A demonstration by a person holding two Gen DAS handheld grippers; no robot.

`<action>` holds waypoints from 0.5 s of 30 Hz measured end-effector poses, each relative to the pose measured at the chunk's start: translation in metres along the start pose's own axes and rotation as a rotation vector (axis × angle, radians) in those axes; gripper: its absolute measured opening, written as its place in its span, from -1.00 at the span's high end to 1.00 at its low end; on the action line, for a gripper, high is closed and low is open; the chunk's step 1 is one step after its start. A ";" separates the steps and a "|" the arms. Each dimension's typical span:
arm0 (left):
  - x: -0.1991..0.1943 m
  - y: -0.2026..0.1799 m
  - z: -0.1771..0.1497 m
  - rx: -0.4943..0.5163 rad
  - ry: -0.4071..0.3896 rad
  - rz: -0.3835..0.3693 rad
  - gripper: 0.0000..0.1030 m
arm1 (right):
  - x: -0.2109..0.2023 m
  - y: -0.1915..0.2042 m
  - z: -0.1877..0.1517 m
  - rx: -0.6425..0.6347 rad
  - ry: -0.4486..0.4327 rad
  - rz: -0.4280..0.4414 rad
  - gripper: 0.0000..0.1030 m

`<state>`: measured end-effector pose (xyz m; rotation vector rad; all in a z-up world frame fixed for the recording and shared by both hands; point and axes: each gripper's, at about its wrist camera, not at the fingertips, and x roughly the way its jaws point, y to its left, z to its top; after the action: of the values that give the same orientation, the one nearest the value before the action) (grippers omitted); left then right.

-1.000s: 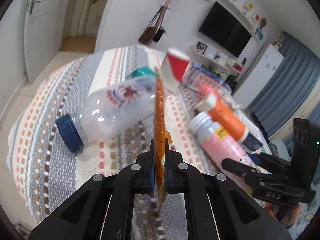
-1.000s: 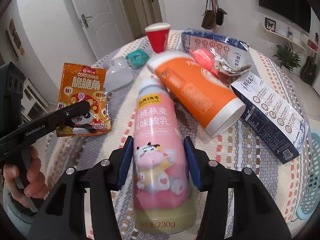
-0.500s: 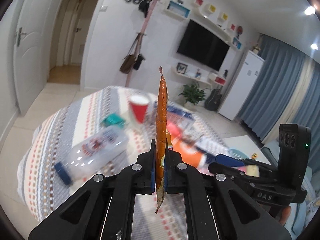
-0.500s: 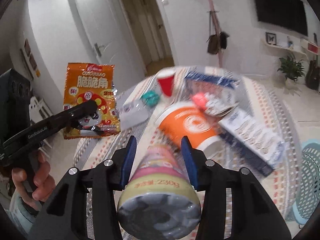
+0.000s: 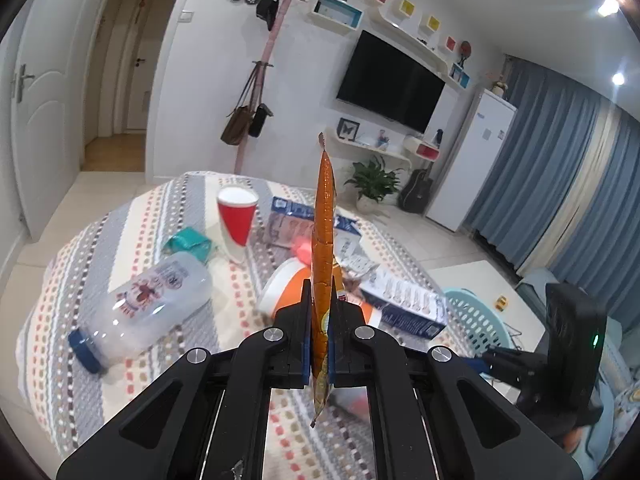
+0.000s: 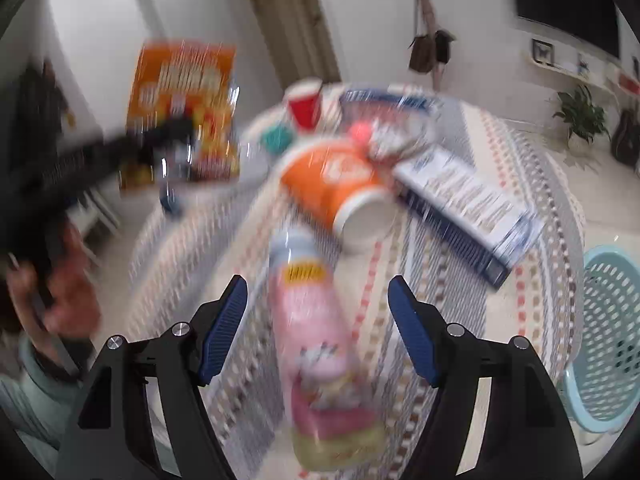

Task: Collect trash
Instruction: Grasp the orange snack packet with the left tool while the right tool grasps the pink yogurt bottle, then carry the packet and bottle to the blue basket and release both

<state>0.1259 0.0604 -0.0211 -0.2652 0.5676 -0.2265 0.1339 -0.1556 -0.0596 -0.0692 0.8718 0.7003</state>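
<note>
Fingers of the left gripper (image 5: 320, 344) pinch the orange snack packet (image 5: 325, 240) edge-on, above the striped table (image 5: 132, 216). The right gripper (image 6: 318, 320) is spread wide; the pink bottle (image 6: 316, 340) lies between its 2 fingers, untouched, on that table.

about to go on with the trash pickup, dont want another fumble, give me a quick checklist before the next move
1. Left gripper grip on the orange snack bag: ok, clamped on its lower part, bag upright.
2. Right gripper holding the pink yogurt bottle: not ok, jaws wide open, neither pad touching it.
3. Bottle at rest: cannot tell, the right wrist view is motion-blurred.
4. Teal basket within sight: ok, beside the table at the right.
5. Remaining trash located: ok, red cup, clear bottle, orange tube, blue box all on the table.
</note>
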 end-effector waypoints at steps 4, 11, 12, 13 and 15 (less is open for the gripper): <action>-0.005 0.006 -0.009 -0.018 0.003 0.000 0.93 | 0.029 0.010 -0.004 -0.035 0.169 -0.043 -0.34; -0.008 0.012 -0.015 -0.043 0.009 -0.007 0.93 | 0.057 0.016 0.004 -0.077 0.284 -0.093 0.04; -0.009 0.012 -0.015 -0.042 0.009 -0.007 0.93 | 0.061 0.017 0.003 -0.079 0.289 -0.092 0.08; -0.010 0.013 -0.014 -0.042 0.008 -0.008 0.93 | 0.062 0.019 0.002 -0.084 0.287 -0.086 0.10; -0.010 0.013 -0.015 -0.042 0.006 -0.013 0.93 | 0.058 0.022 0.000 -0.084 0.277 -0.086 0.11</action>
<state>0.1110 0.0732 -0.0321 -0.3086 0.5770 -0.2282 0.1463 -0.1073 -0.0966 -0.2831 1.0977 0.6551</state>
